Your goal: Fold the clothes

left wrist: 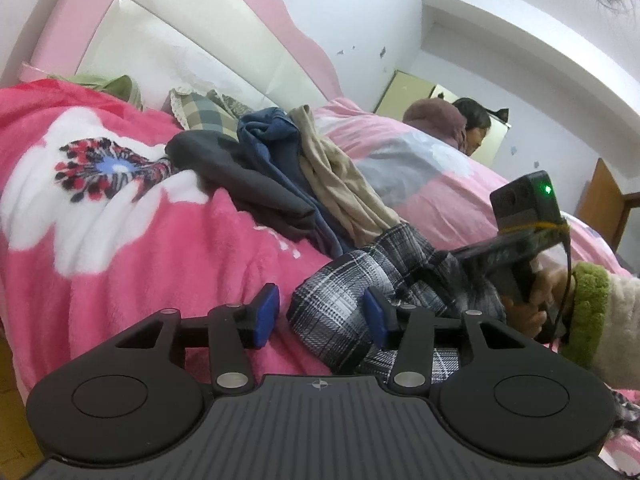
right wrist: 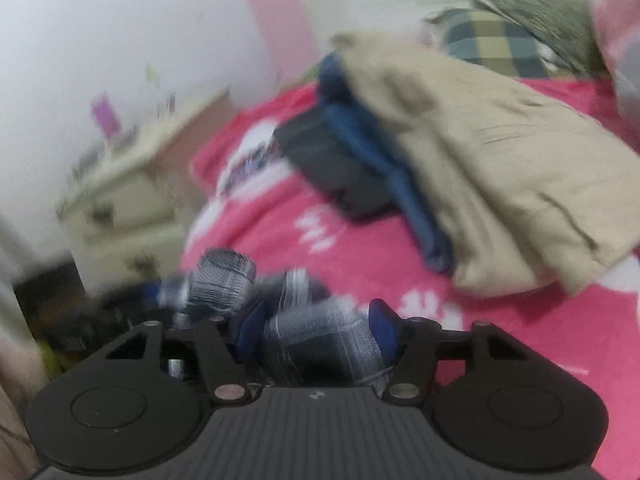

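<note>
A black-and-white plaid garment (left wrist: 336,316) lies bunched on the pink flowered blanket (left wrist: 120,264). My left gripper (left wrist: 320,314) is open: its right pad touches the plaid cloth, while its left pad stands apart over the blanket. In the blurred right wrist view, my right gripper (right wrist: 318,328) has its jaws wide, with the plaid garment (right wrist: 320,340) bunched loosely between the blue pads. A hand in a green-cuffed sleeve (left wrist: 588,312) holds that gripper, and its fingertips are hidden in the cloth. Behind lies a pile of dark grey (left wrist: 248,184), blue (left wrist: 272,140) and beige (left wrist: 340,184) clothes.
The pink and white headboard (left wrist: 200,28) and a checked pillow (left wrist: 204,112) stand behind the pile. A person's head (left wrist: 472,124) shows at the back right beside a pale pink quilt (left wrist: 420,168). A cream bedside cabinet (right wrist: 120,184) stands left of the bed.
</note>
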A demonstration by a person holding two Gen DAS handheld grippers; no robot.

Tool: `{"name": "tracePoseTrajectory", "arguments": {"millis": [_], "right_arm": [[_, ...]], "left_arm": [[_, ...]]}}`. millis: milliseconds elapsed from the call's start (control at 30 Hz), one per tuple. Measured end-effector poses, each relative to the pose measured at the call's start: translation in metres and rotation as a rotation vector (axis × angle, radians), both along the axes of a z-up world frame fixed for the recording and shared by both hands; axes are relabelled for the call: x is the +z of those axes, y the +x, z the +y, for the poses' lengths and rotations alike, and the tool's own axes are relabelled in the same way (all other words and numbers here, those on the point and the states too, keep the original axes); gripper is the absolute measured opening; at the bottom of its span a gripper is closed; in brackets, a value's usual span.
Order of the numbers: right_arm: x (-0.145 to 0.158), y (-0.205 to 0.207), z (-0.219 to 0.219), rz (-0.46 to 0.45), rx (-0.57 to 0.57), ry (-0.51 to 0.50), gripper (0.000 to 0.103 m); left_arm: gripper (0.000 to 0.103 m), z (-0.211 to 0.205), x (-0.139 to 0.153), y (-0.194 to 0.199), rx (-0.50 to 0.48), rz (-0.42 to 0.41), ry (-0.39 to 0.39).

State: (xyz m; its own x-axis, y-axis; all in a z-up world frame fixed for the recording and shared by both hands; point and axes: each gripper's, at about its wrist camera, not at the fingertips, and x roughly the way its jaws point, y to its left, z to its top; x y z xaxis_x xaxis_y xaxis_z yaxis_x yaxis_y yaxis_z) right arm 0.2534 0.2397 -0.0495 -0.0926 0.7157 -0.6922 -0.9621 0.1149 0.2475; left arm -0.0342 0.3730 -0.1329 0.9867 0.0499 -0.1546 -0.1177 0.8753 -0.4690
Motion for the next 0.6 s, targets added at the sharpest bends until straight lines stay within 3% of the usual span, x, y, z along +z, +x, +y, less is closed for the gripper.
{"name": "tracePoseTrajectory", "arguments": {"millis": [100,200,267,333,433,600], "right_arm": [[-0.011,-0.009,0.009,-0.057,-0.019,-0.042,0.062],[-0.017,-0.005,0.010,-0.006,-0.057,-0.040,0.061],[-0.010,-0.011,0.004,-0.023,-0.061,-0.025,0.034],[-0.002,-0.018,-0.001,-0.061,-0.064,-0.004,0.022],[0.011,-0.031,-0.005,-0.163,-0.079,0.041,0.016],[0.035,-0.018,-0.004,-0.226,-0.131,0.114,0.014]], "left_arm": [[0.047,0.000,-0.001,0.000,0.005,-0.002,-0.002],[0.047,-0.001,0.001,0.000,0.018,0.004,-0.006],[0.046,-0.003,0.002,-0.002,0.029,0.005,-0.016],[0.046,-0.005,0.003,-0.002,0.041,0.007,-0.022],[0.045,-0.006,0.010,0.002,0.053,0.001,-0.018],[0.045,0.000,0.026,0.021,0.064,-0.016,0.011]]}}
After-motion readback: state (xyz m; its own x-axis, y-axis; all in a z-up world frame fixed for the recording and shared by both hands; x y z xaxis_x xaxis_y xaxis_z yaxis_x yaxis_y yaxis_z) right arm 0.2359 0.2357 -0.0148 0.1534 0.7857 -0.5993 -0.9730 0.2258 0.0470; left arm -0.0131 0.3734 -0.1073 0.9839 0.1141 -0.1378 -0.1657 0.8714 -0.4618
